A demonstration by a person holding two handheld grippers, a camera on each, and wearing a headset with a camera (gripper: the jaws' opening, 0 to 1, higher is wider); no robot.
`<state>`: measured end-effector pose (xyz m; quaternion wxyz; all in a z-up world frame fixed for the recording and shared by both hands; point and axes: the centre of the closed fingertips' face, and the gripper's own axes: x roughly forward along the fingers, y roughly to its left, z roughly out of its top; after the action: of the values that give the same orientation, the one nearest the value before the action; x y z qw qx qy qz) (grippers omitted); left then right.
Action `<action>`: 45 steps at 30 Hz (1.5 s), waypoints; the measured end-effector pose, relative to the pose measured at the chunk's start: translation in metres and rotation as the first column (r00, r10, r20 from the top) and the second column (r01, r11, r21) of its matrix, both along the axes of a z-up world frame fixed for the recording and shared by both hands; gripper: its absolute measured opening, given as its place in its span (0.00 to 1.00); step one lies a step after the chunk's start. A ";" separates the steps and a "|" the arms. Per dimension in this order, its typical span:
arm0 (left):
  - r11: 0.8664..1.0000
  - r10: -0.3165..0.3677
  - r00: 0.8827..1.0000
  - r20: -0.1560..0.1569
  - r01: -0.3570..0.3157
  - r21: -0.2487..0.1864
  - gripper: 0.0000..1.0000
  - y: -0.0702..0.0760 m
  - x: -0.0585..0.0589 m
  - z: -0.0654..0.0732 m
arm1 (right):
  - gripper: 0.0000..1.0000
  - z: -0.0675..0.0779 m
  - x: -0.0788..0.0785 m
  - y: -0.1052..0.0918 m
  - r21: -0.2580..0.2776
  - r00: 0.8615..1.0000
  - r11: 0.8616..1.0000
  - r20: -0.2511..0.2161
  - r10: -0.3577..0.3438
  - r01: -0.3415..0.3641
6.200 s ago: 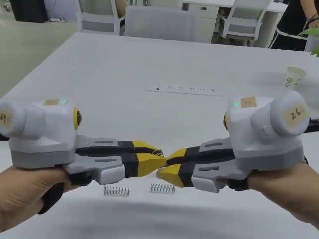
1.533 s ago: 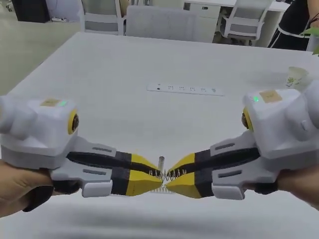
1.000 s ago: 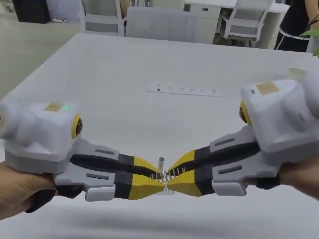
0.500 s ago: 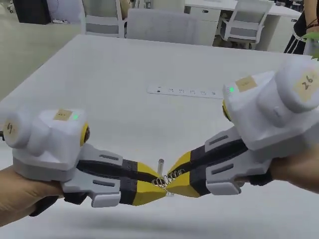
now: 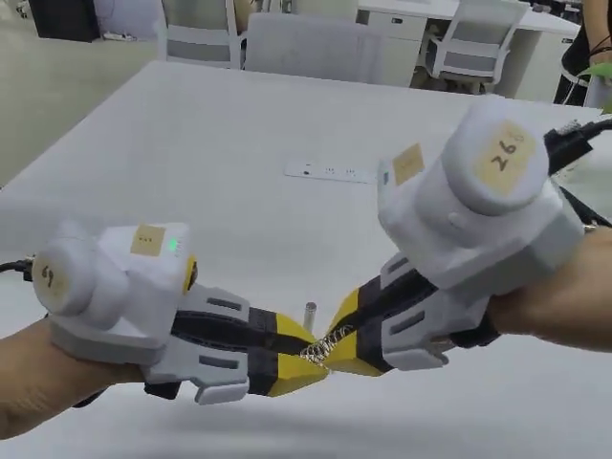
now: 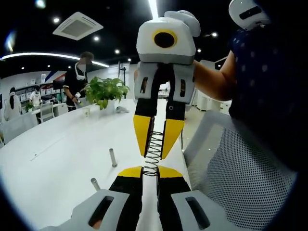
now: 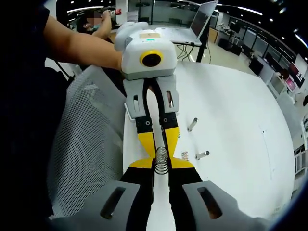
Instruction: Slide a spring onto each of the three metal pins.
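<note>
A small steel spring (image 5: pixel 321 348) hangs just above the white table (image 5: pixel 210 191), stretched between the two gripper tips. My left gripper (image 5: pixel 308 361) comes in from the left and is shut on one end. From the upper right my right gripper (image 5: pixel 337 346) slopes down steeply, shut on the other end. The left gripper view shows the spring (image 6: pixel 153 153) running from my own jaws up into the right gripper (image 6: pixel 157 144). One metal pin (image 5: pixel 310 315) stands upright just behind the tips. Two pins (image 7: pixel 192 124) (image 7: pixel 202 154) and another spring (image 7: pixel 184 155) lie on the table.
A white power strip (image 5: pixel 330 173) lies across the table's middle. Office chairs (image 5: pixel 306 43) stand at the far edge. A mesh chair back (image 6: pixel 240 178) is close beside the grippers. A potted plant (image 6: pixel 103 91) and several people are further off.
My right gripper has risen and now tilts down more steeply; my left gripper has sunk lower. The spring stays held between both tips, near the upright pin.
</note>
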<state>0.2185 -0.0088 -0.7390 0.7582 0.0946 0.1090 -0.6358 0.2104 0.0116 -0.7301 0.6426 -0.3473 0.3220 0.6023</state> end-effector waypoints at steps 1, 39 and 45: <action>1.000 0.001 1.000 -0.001 -0.001 0.001 0.02 0.000 0.000 0.000 | 0.08 0.000 0.000 0.000 -0.010 1.000 1.000 0.002 0.002 -0.002; 0.999 0.049 0.998 -0.036 -0.049 0.004 0.22 0.018 0.004 -0.002 | 0.08 -0.003 0.012 -0.021 -0.146 1.000 0.989 -0.004 -0.002 0.001; 0.997 0.073 0.997 -0.021 -0.072 0.034 0.26 0.032 -0.001 -0.004 | 0.08 -0.004 0.019 -0.035 -0.166 1.000 0.986 -0.001 -0.025 0.024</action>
<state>0.2179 0.0234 -0.7432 0.7778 0.0960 0.1314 -0.6071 0.2297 -0.0237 -0.7343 0.6184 -0.3947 0.3762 0.5659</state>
